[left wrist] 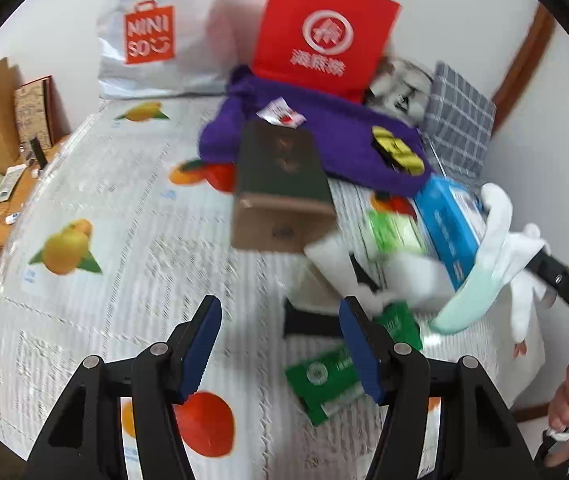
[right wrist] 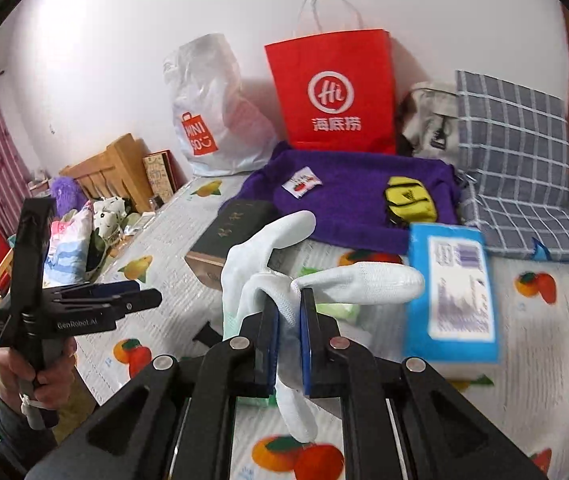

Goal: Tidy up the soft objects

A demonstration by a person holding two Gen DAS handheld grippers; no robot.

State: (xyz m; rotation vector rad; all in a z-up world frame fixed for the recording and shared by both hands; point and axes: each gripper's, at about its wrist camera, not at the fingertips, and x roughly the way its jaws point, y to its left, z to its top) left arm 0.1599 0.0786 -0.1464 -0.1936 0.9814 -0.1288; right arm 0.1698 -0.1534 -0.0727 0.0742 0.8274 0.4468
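Observation:
My right gripper (right wrist: 289,304) is shut on a bunch of white socks (right wrist: 268,248), held above the bed; the socks (left wrist: 496,240) hang at the right in the left wrist view. My left gripper (left wrist: 280,312) is open and empty, low over the fruit-print bedspread (left wrist: 124,200); it also shows at the left of the right wrist view (right wrist: 140,294). A purple sweater (right wrist: 348,196) lies at the back with a yellow pouch (right wrist: 408,198) and a small white packet (right wrist: 301,185) on it. A grey checked pillow (right wrist: 516,152) leans at the right.
A red paper bag (right wrist: 334,92) and a white Miniso bag (right wrist: 212,120) stand against the wall. A dark green box (left wrist: 280,184), a blue tissue pack (right wrist: 452,292) and green packets (left wrist: 324,376) lie on the bed. A wooden bedside table (left wrist: 0,200) is at the left.

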